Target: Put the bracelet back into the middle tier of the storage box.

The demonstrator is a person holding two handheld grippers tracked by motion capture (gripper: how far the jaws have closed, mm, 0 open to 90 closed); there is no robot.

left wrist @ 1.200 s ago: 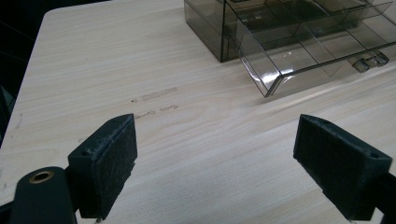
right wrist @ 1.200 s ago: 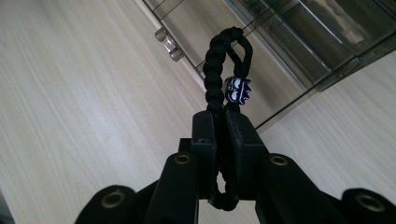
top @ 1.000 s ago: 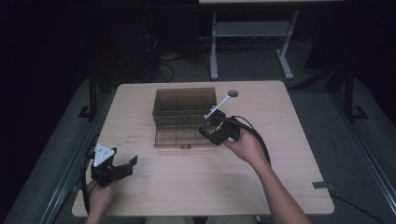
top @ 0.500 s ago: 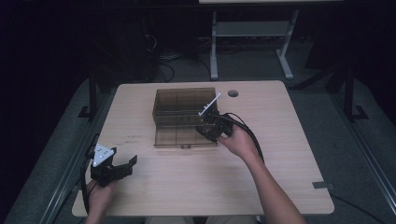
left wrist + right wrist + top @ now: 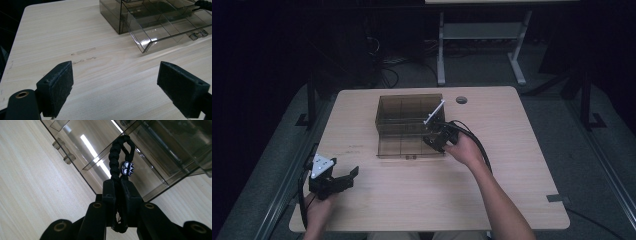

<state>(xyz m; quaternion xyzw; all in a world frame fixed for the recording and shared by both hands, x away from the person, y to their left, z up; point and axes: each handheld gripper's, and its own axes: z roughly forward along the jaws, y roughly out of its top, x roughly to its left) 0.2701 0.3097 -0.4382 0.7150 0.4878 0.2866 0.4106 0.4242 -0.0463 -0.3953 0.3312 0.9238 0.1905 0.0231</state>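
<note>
My right tongs (image 5: pixel 435 136) have moved left and down since a second ago, from beside the box's right edge to over the open lid of the smoky clear organizer box (image 5: pixel 409 112). They are clamped tight on a black braided cord (image 5: pixel 119 157) with a small black-and-white bead (image 5: pixel 127 168); its loop sticks up past the tips, over the box's compartments in the right gripper view. My left tongs (image 5: pixel 346 177) have not shifted: they sit near the left front corner of the worktop (image 5: pixel 522 165), jaws spread wide with nothing between them, well apart from the box. In the high view the cord is too small and dark to make out against my hand. Its lower end is hidden between the jaws, and I cannot tell which compartment lies under the loop.
</note>
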